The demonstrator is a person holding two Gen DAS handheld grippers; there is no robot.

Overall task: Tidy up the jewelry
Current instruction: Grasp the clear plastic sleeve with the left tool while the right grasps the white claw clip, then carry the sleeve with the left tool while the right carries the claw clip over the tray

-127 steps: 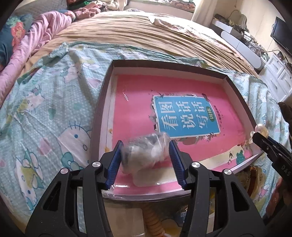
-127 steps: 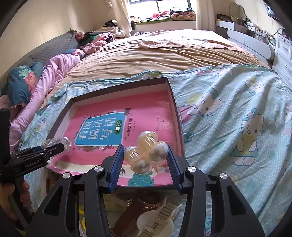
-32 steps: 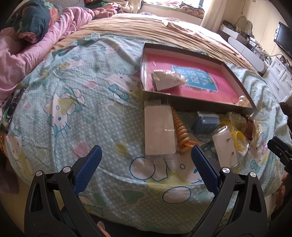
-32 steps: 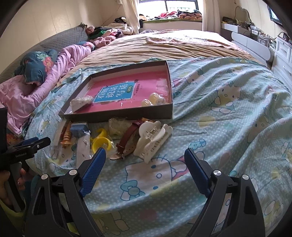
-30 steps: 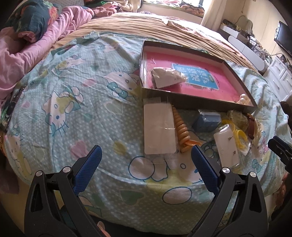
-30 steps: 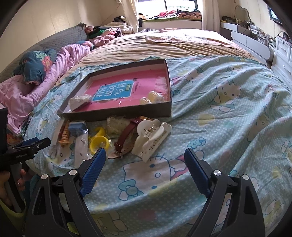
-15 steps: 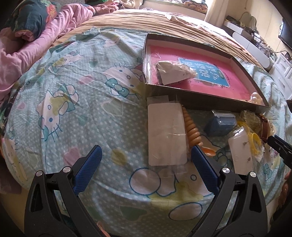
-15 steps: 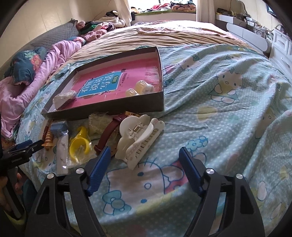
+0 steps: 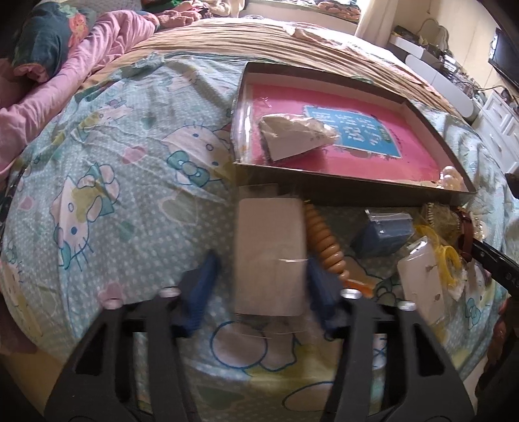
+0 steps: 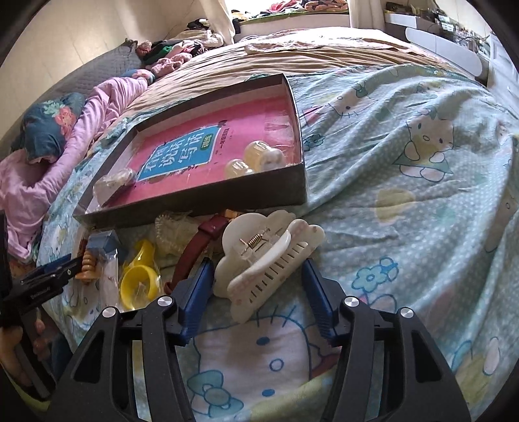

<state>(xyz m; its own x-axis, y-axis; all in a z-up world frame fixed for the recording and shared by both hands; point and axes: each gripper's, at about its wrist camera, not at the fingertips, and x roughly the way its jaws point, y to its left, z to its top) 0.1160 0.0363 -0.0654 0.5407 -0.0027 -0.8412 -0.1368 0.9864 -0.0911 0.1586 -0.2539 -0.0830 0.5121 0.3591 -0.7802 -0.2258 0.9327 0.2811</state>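
Light: bright daylight from the far window | Blur: left gripper fingers smeared | Edges: fisheye bending, dark corners | Shadows: soft

Both grippers lowered, jaws narrowing.

Left gripper, bottom centre of its own view, points steeply downward; its jaws have just been closing, blurred, with a flat packet between them, and contact cannot be confirmed. Right gripper, bottom centre of its view, also angled down; its jaws have just been closing, a hair clip between them, pads apart from it.
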